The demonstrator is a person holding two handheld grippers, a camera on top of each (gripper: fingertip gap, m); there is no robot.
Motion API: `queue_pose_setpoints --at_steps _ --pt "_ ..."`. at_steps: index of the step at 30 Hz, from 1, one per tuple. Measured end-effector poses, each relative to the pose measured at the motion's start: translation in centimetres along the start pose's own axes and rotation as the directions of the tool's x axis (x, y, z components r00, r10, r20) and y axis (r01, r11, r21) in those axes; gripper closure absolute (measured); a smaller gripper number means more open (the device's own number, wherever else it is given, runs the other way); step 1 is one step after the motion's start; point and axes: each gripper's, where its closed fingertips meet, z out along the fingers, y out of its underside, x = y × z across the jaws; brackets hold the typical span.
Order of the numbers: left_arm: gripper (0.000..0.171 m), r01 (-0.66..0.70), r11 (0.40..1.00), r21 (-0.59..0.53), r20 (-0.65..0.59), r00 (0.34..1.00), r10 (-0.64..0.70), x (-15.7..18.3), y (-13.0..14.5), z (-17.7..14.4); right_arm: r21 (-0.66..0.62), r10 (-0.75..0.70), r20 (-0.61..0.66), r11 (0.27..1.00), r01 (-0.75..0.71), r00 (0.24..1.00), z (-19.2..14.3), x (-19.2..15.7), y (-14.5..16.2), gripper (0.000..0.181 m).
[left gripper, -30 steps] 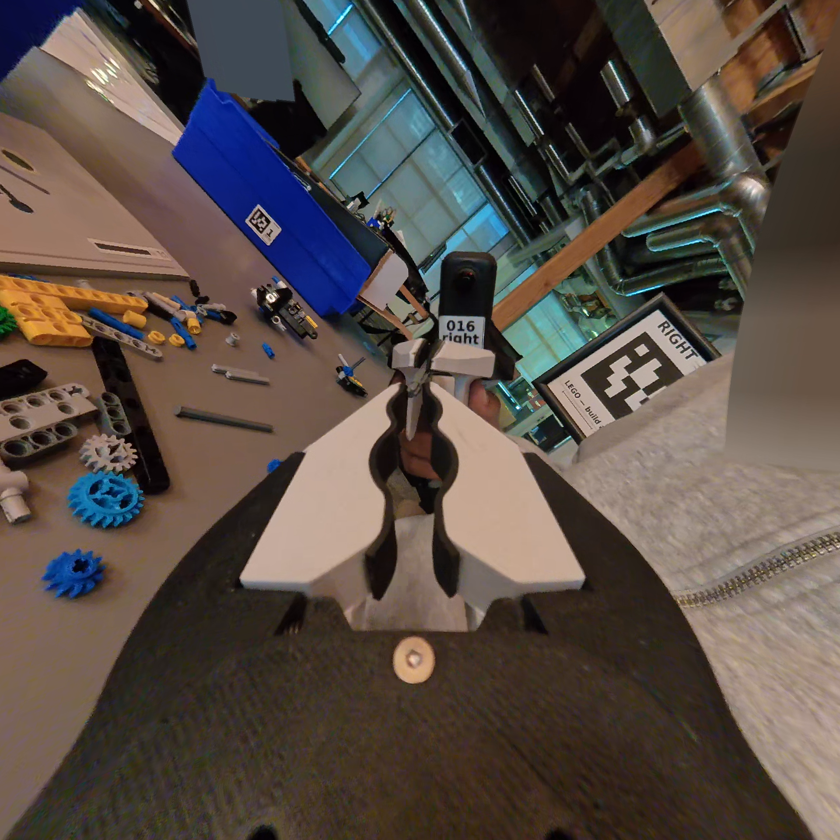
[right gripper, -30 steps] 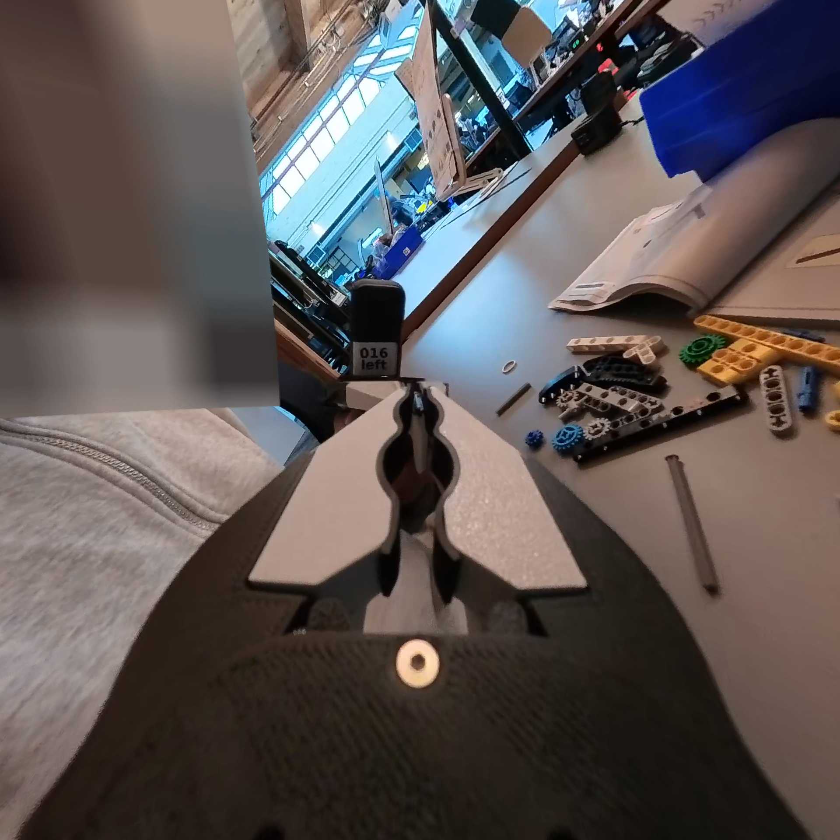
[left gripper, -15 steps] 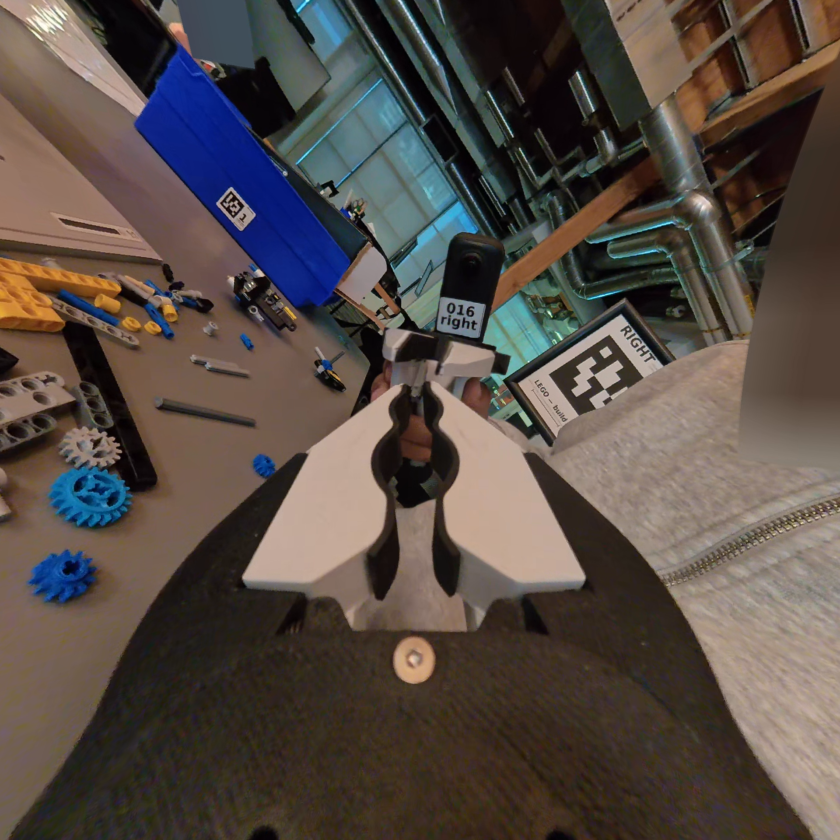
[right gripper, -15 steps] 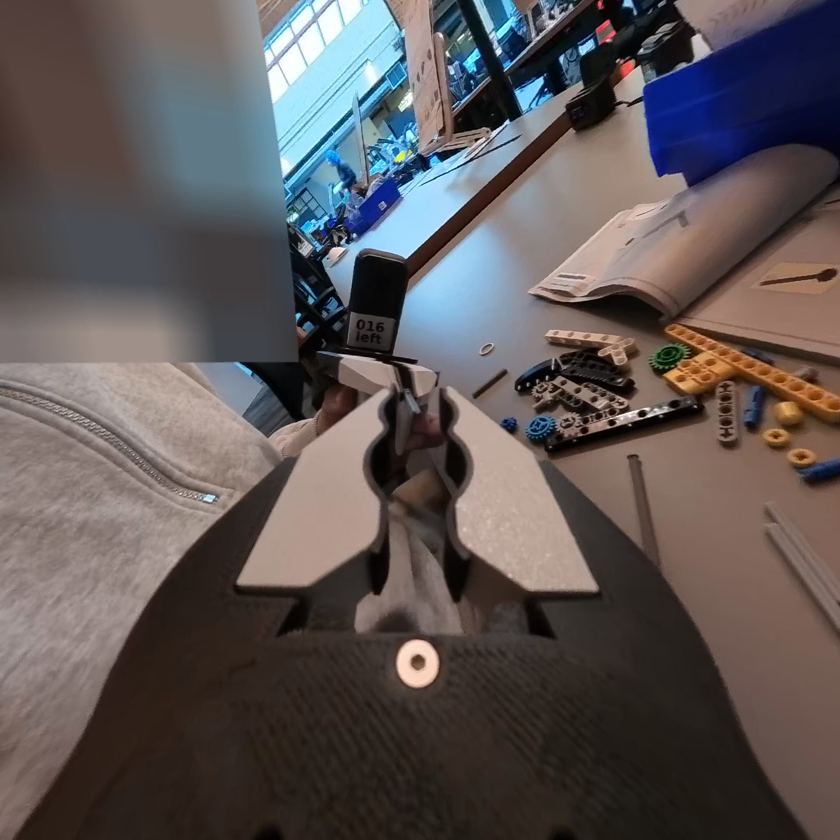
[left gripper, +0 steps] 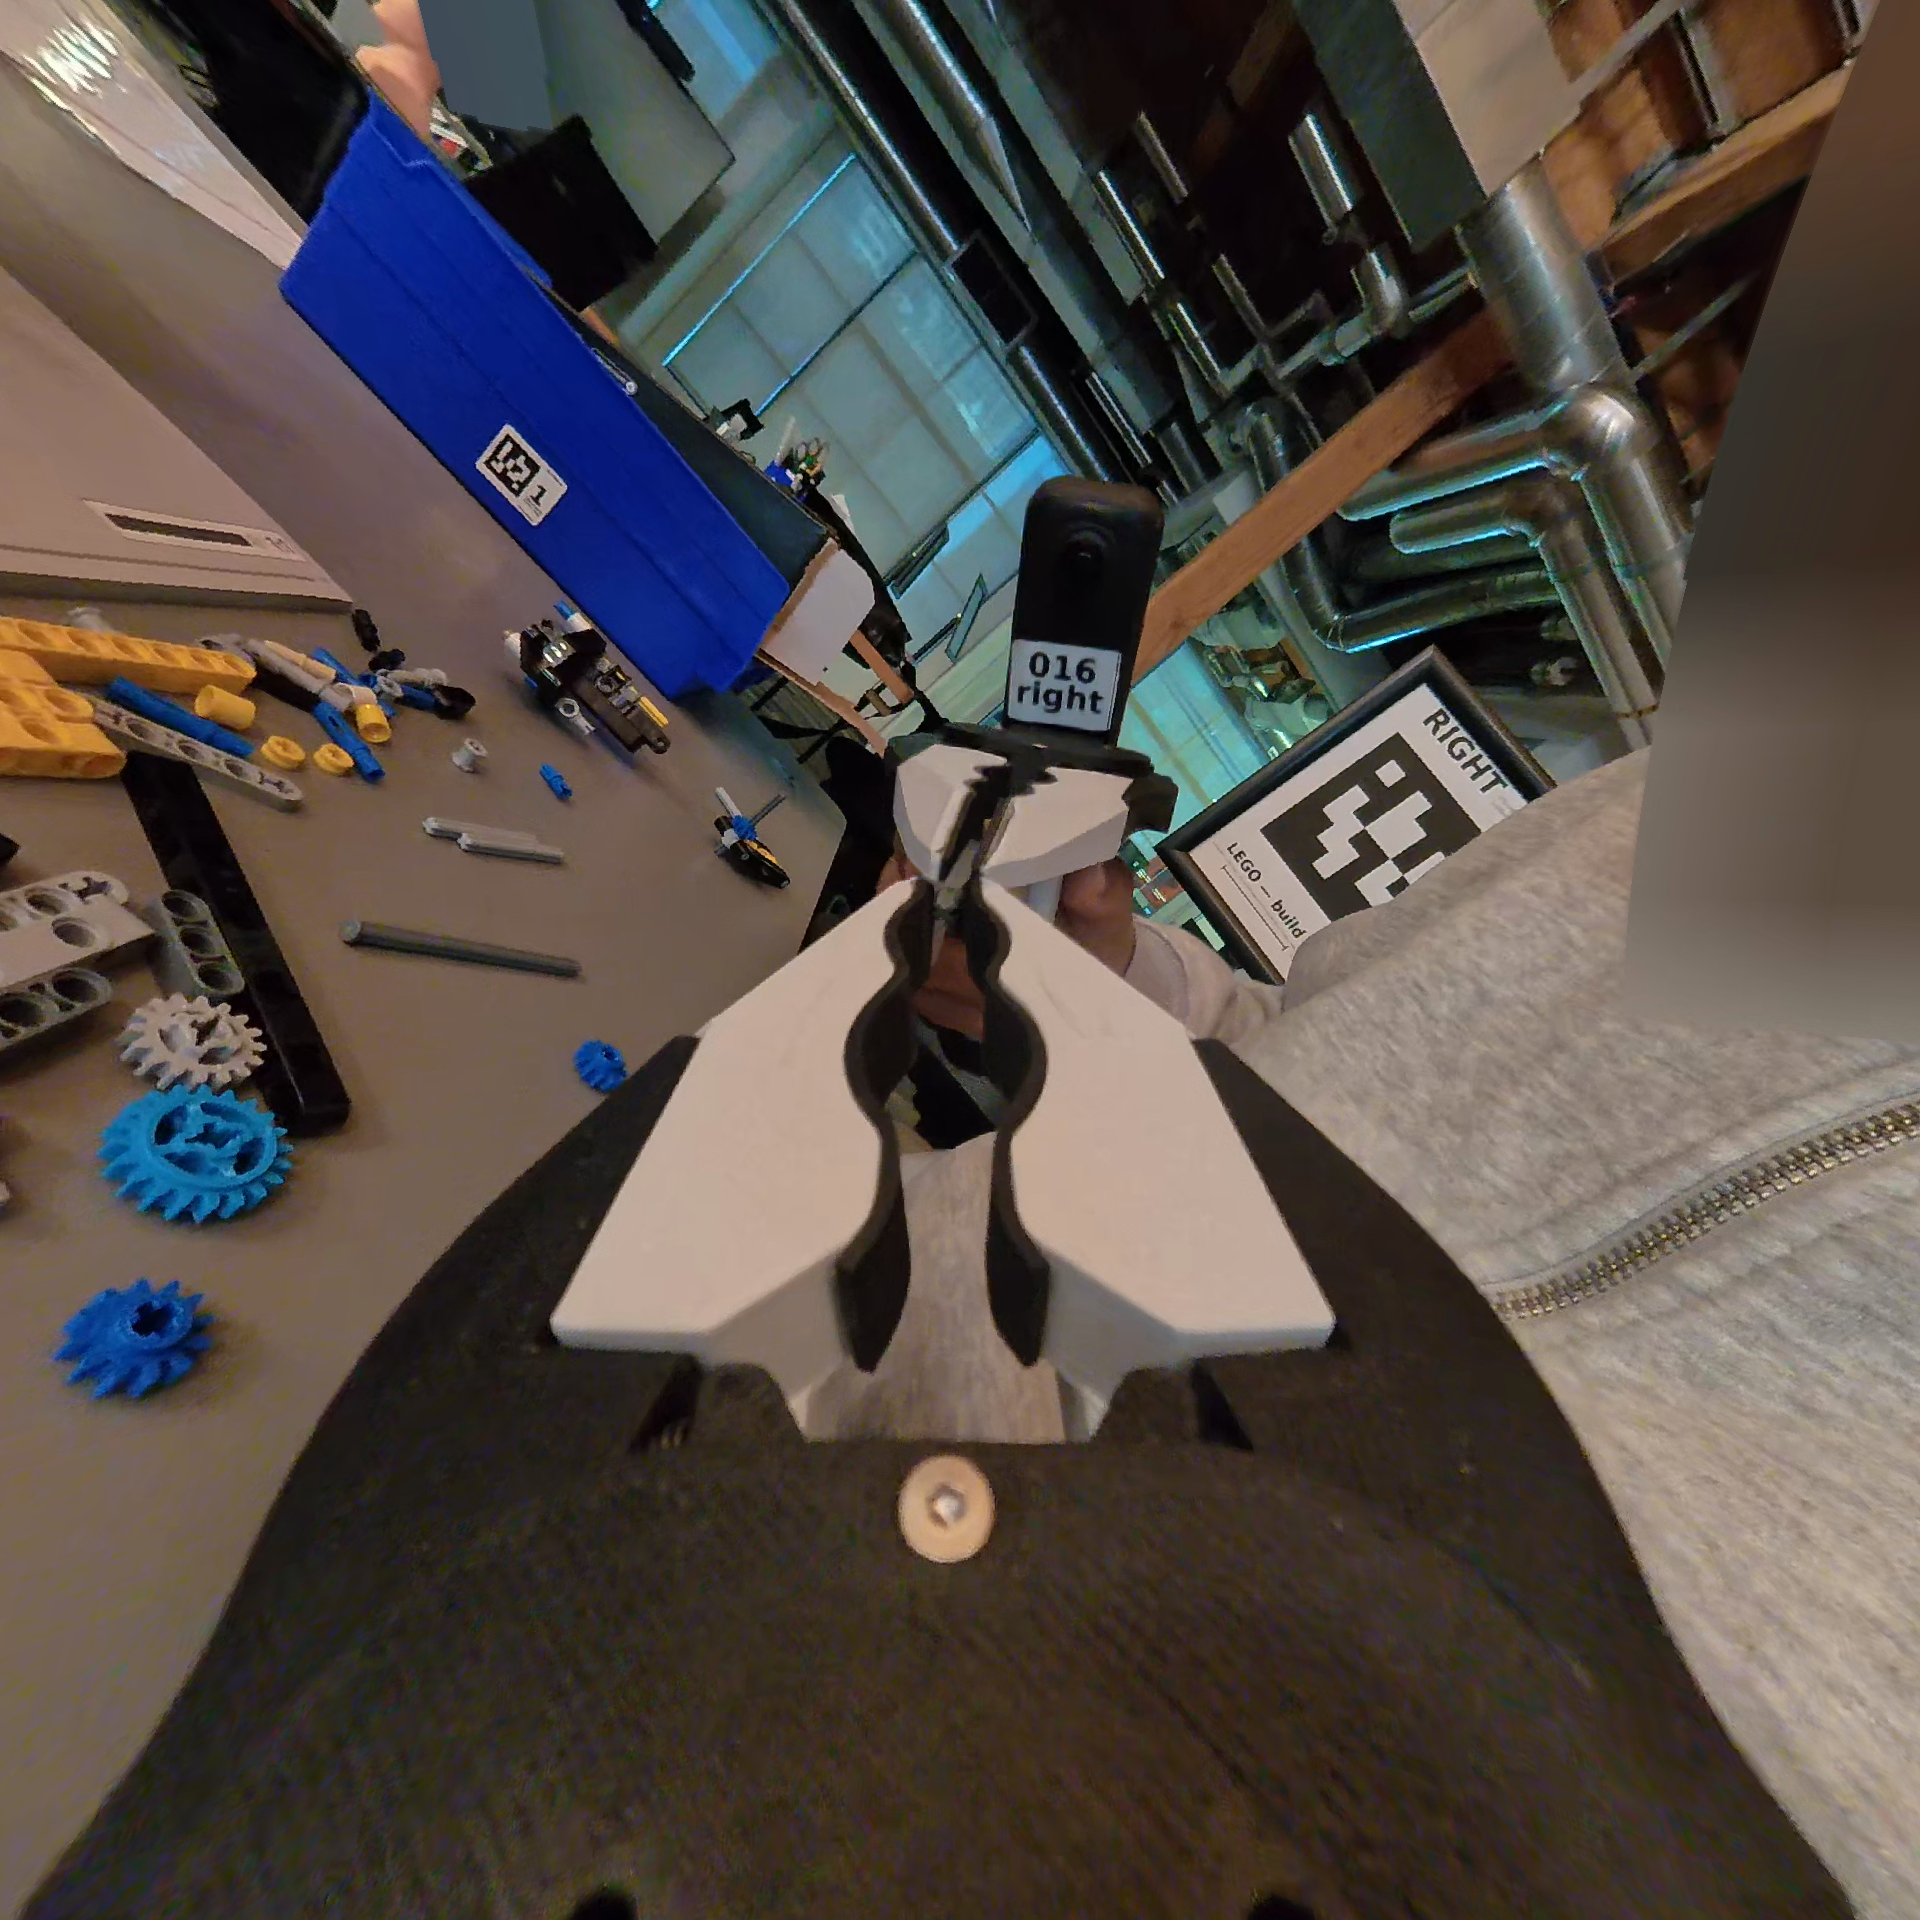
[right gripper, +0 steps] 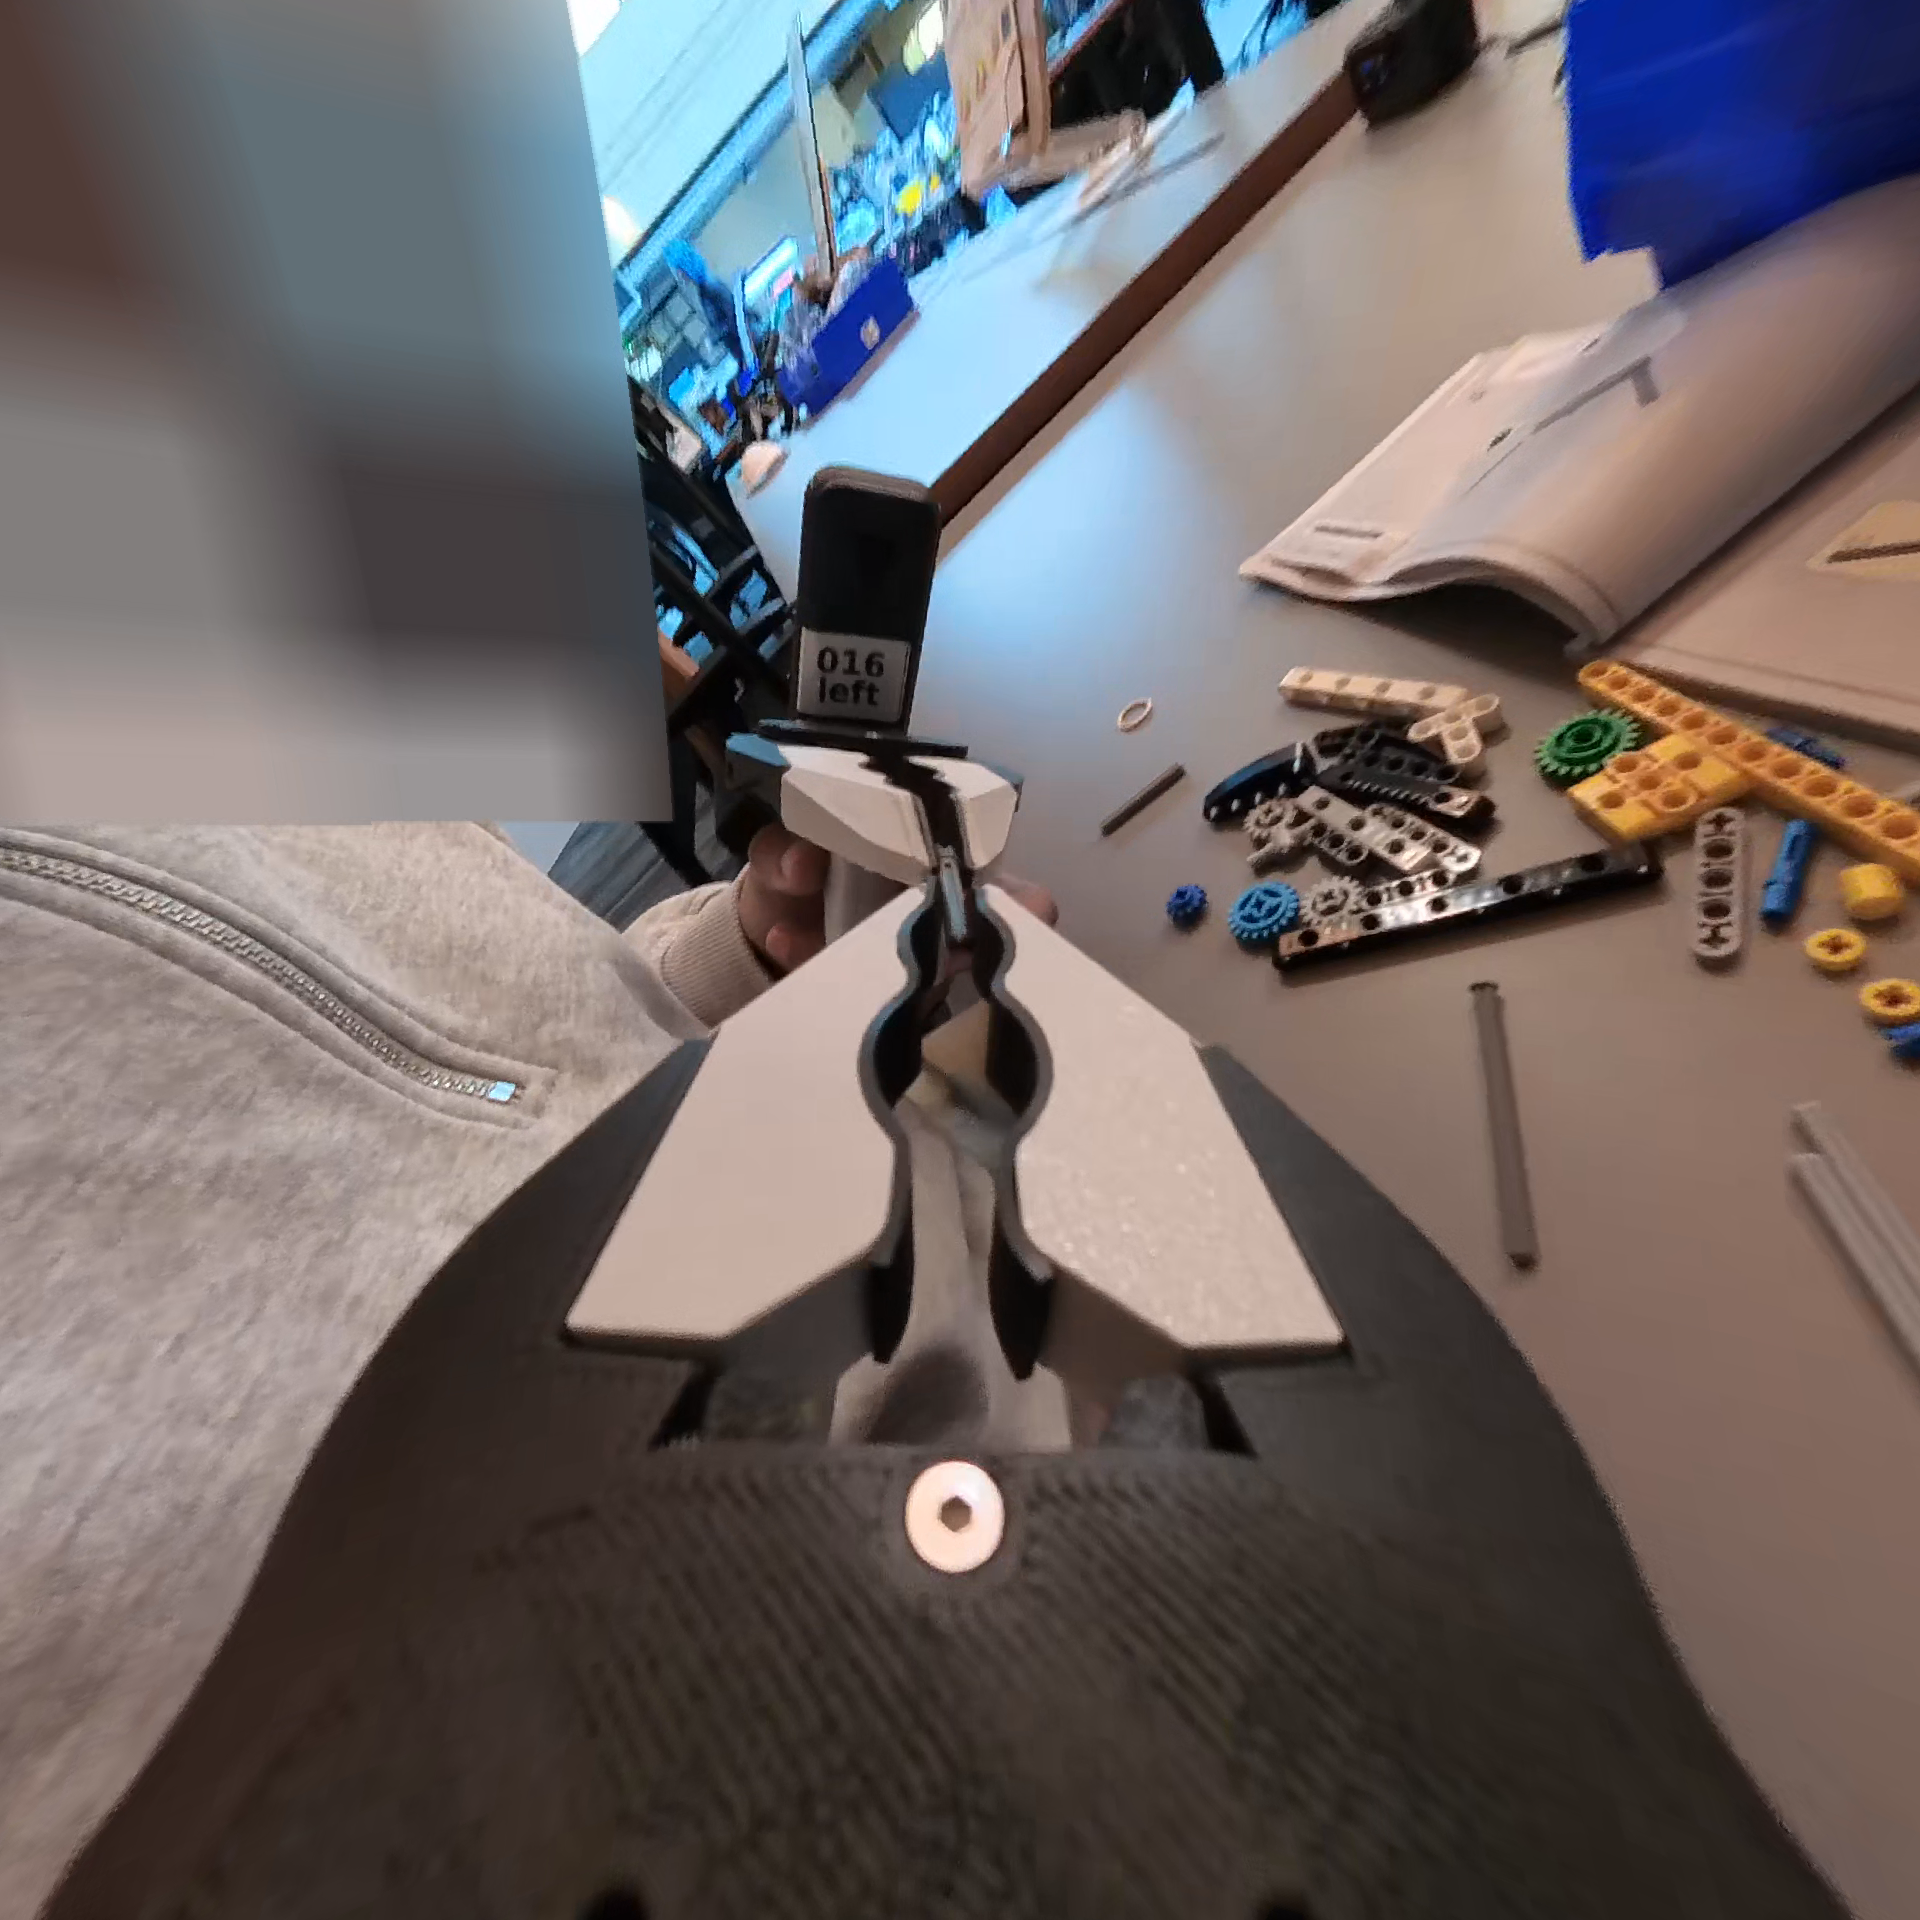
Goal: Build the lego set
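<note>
My two grippers point at each other, tip to tip, above the table's near edge. My left gripper (left gripper: 951,896) is shut on a small grey pin (left gripper: 954,883) at its very tips. My right gripper (right gripper: 951,909) is shut on the other end of the same pin (right gripper: 948,888). The right gripper shows facing me in the left wrist view (left gripper: 1003,821), and the left gripper in the right wrist view (right gripper: 899,810). Loose Lego parts lie on the grey table (left gripper: 468,1091): blue gears (left gripper: 192,1148), a black beam (left gripper: 229,935) and yellow beams (right gripper: 1745,769).
A blue bin (left gripper: 540,457) and a small built assembly (left gripper: 592,675) stand at the back. An open booklet (right gripper: 1558,499) lies behind the parts. Grey axles (right gripper: 1501,1122) lie on the table. A framed marker sign (left gripper: 1351,831) and a person's grey hoodie (left gripper: 1558,1195) are close by. Only a small space, under 4 cm, lies between the two pairs of fingers.
The right gripper's jaws stood slightly apart half a second ago and have closed on the pin. Both grippers have tilted and shifted a little while staying tip to tip.
</note>
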Motion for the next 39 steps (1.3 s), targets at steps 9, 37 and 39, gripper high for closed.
queue_pose_setpoints --at_steps 9,37,39 --pt "0.149 -0.087 0.996 -0.024 0.242 0.966 0.090 -3.2 -0.3 -1.2 -0.254 -0.168 -0.266 0.962 0.099 0.949 -1.7 3.0 0.7 0.180" --pt "0.156 0.036 0.953 0.300 0.313 0.940 -0.134 -5.5 -5.8 -9.1 -0.893 -0.547 -0.353 0.438 -0.100 0.759 -1.9 7.1 5.7 0.179" --pt "0.156 0.039 0.954 0.298 0.314 0.940 -0.137 -5.6 -5.7 -9.0 -0.895 -0.549 -0.358 0.433 -0.109 0.755 -1.9 7.3 5.7 0.179"
